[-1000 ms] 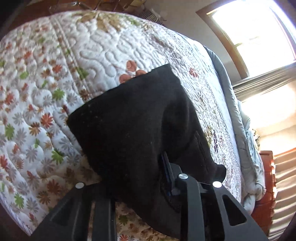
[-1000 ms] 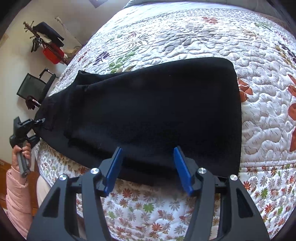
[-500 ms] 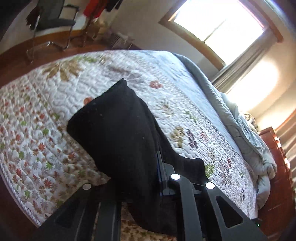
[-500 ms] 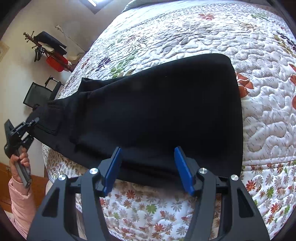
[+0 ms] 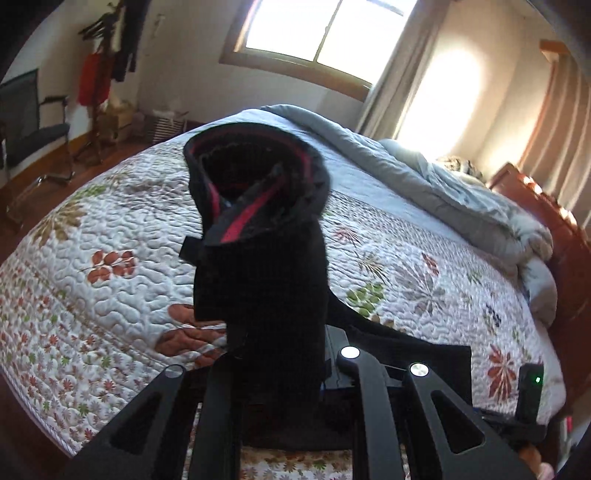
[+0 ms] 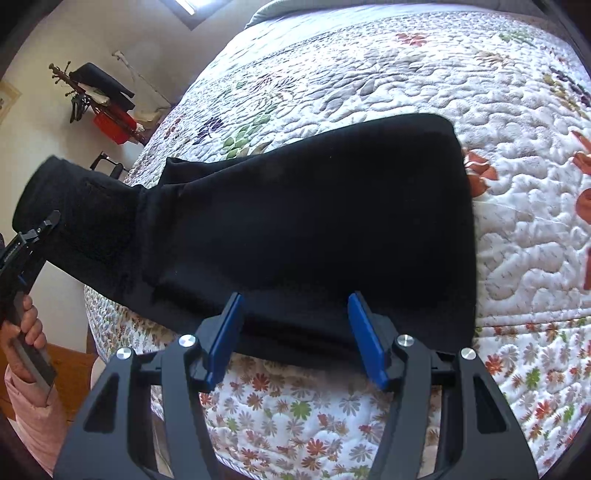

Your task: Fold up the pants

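Black pants (image 6: 295,229) lie across the flowered quilt (image 6: 517,240) on the bed. Left gripper (image 5: 295,369) has its fingers clamped on the waistband end, lifted off the quilt w/ the red lining showing. Right gripper (image 6: 295,332) hangs over the near edge of the pants, blue fingers (image 6: 225,332) apart, gripping nothing.

A white quilted bedspread with leaf and flower print (image 5: 110,236) fills mid-frame. A rumpled grey duvet (image 5: 424,173) lies upper right, under a bright wood-framed window (image 5: 317,33). A dark mesh chair (image 5: 26,122) stands far left.
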### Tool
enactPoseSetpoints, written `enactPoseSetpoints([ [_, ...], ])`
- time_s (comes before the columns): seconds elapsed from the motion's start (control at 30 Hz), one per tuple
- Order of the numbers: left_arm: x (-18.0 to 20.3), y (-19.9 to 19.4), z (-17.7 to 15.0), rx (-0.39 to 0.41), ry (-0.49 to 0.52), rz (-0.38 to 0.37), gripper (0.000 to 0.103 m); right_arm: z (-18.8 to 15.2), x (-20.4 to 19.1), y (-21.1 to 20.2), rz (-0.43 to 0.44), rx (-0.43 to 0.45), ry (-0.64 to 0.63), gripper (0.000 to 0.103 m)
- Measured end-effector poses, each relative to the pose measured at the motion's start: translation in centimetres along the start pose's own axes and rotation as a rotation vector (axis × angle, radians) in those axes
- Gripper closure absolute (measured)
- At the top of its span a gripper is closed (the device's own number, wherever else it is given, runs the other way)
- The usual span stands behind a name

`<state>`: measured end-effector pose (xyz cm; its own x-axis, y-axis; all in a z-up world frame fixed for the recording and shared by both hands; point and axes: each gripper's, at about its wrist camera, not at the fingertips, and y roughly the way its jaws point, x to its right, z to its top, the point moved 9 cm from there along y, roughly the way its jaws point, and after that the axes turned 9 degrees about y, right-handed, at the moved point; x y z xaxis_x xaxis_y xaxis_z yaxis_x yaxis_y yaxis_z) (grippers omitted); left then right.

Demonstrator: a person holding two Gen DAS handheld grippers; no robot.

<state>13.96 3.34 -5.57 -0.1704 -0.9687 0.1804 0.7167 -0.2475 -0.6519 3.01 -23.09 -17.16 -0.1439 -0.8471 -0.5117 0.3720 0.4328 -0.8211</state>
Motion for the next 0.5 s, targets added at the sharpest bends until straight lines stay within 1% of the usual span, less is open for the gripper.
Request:
enactPoseSetpoints([
  [0.07, 1.8, 0.4, -0.4, -0.015, 0.045, -0.006, 0.089, 0.0, 0.1, -0.6, -0.022, 0.018, -0.011, 0.04],
  [0.17, 3.6, 1.1, -1.1, -0.034, 0.099, -0.015, 0.088, 0.1, 0.5, -1.4, -0.043, 0.037, -0.027, 0.038],
  [0.37, 7.2, 3.4, -3.1, -0.102, 0.157, -0.049, 0.088, 0.0, 1.6, -1.4, -0.031, 0.037, -0.006, 0.038],
  [0.43, 8.7, 4.5, -4.0, -0.128, 0.194, -0.05, 0.086, 0.1, 1.8, -1.4, -0.023, 0.036, 0.003, 0.038],
  [0.5, 9.8, 5.5, -5.0, -0.163, 0.233, -0.047, 0.081, 0.1, 1.9, -1.3, -0.017, 0.036, 0.008, 0.038],
])
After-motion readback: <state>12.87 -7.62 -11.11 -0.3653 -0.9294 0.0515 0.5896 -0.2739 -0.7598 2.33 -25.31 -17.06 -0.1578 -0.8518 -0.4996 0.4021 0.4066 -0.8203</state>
